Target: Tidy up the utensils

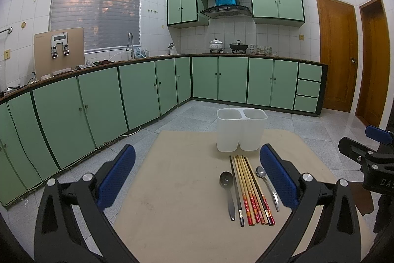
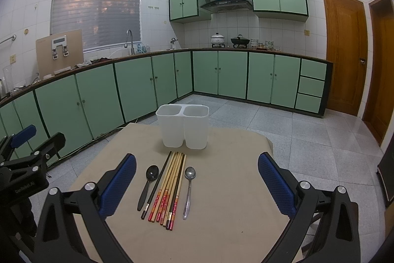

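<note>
- While both tools hang above the beige counter (image 2: 221, 213), left hand-held gripper (image 1: 197, 176) gapes wide, grasping nothing; right hand-held gripper (image 2: 197, 184) likewise spread, nothing between its jaws.
- Chopsticks (image 2: 170, 186) lie bundled on the counter, black spoon (image 2: 149, 183) left of them, metal spoon (image 2: 189, 189) right.
- White two-compartment holder (image 2: 183, 126) stands upright just behind their tips.
- Utensils sit ahead of both grippers, apart from the fingers.

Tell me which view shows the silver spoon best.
The right wrist view: the silver spoon lies whole and unobstructed beside the chopsticks. In the left wrist view it lies close beside the gripper's blue finger pad.
</note>
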